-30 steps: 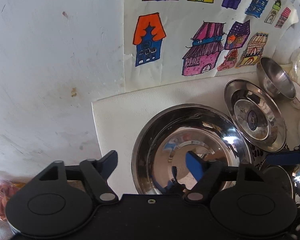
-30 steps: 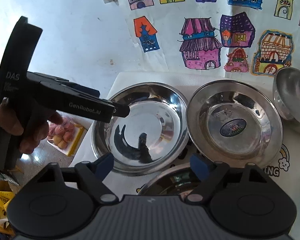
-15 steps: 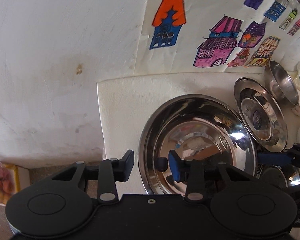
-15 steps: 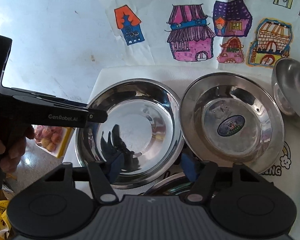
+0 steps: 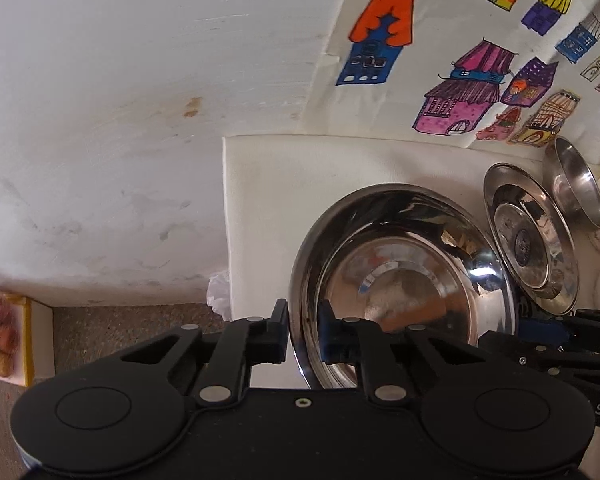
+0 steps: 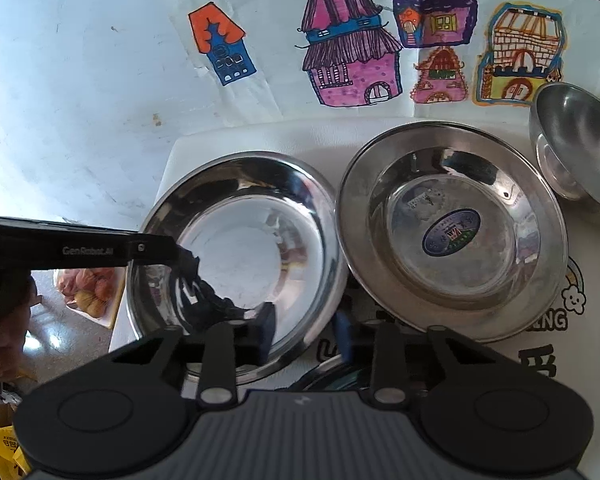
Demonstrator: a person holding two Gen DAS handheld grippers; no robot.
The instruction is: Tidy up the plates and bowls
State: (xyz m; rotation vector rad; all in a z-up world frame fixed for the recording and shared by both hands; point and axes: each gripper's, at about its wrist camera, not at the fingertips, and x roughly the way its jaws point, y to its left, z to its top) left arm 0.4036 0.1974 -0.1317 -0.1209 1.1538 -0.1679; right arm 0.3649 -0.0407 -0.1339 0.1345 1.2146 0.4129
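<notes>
Opposite rims of the large steel bowl (image 5: 400,280) are straddled: left hand-held gripper (image 5: 303,334) and right hand-held gripper (image 6: 305,334) are closing, each with a rim between its jaws.

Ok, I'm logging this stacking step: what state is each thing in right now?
Left hand-held gripper: jaws closing astride the large bowl's rim.
Right hand-held gripper: jaws closing astride the same rim.
Large bowl: upright, empty.
Stickered plate: upright, empty, untouched.
Small bowl: tilted, empty.
</notes>
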